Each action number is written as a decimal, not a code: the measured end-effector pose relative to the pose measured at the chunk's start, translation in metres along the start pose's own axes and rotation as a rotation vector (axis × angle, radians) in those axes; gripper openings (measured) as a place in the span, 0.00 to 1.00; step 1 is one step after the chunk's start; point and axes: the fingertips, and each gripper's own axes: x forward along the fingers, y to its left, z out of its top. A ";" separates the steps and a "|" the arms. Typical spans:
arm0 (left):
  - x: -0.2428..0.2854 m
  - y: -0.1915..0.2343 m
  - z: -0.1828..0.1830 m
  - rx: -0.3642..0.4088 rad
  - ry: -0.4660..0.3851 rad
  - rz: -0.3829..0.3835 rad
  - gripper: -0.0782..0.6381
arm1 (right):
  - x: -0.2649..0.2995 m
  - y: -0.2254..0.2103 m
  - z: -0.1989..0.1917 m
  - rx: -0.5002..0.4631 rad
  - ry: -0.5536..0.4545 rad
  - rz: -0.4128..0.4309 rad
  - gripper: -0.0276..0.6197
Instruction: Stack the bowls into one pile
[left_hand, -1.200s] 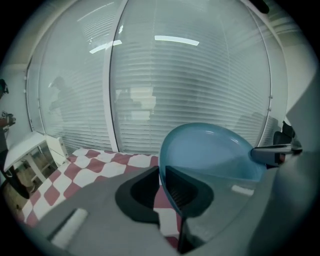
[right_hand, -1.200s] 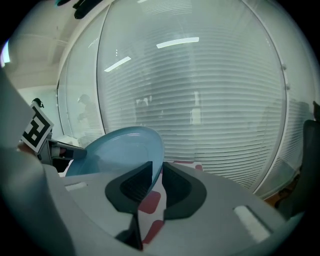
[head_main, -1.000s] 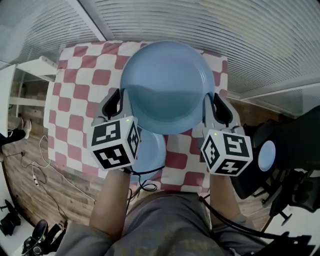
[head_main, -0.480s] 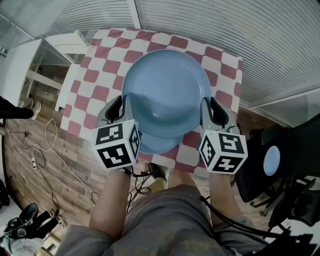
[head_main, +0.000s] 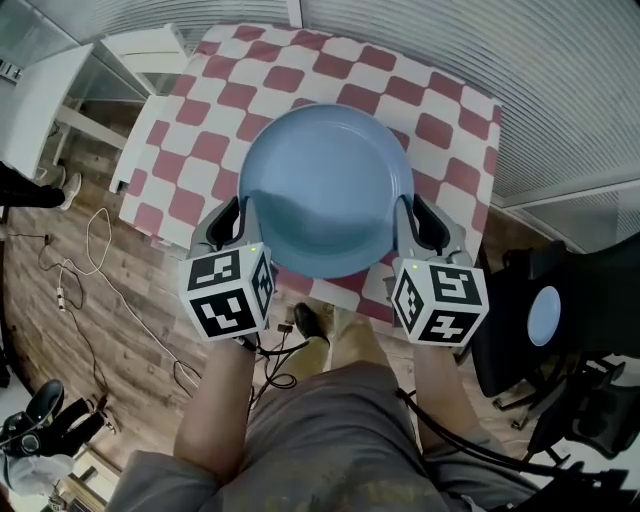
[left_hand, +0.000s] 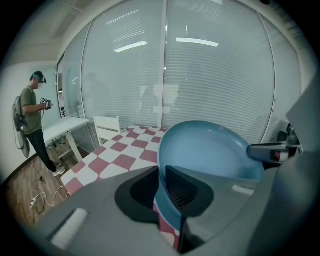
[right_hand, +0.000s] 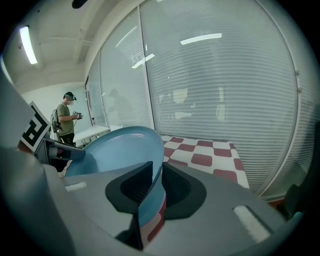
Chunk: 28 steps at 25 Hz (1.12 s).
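Observation:
A large light-blue bowl hangs over the near part of the red-and-white checkered table, gripped by both grippers. My left gripper is shut on its left rim and my right gripper on its right rim. In the left gripper view the bowl stands edge-on between that gripper's jaws. In the right gripper view the rim of the bowl is pinched by the right gripper, whose jaws have just been closing slightly tighter on it. No second bowl shows; the big one hides what lies beneath.
A white desk stands left of the table. A black office chair sits at the right. Cables lie on the wooden floor. Glass walls with blinds ring the table. A person stands at the far left.
Both grippers carried the large bowl toward the table's near edge. A smaller blue bowl that showed below it earlier is now covered by it.

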 end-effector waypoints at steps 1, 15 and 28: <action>-0.001 0.002 -0.007 -0.005 0.012 0.005 0.17 | 0.000 0.003 -0.006 0.000 0.011 0.007 0.18; 0.024 0.020 -0.065 -0.029 0.130 0.045 0.18 | 0.035 0.013 -0.064 -0.013 0.152 0.042 0.18; 0.044 0.017 -0.069 -0.031 0.123 0.040 0.18 | 0.050 0.005 -0.077 -0.061 0.187 0.021 0.20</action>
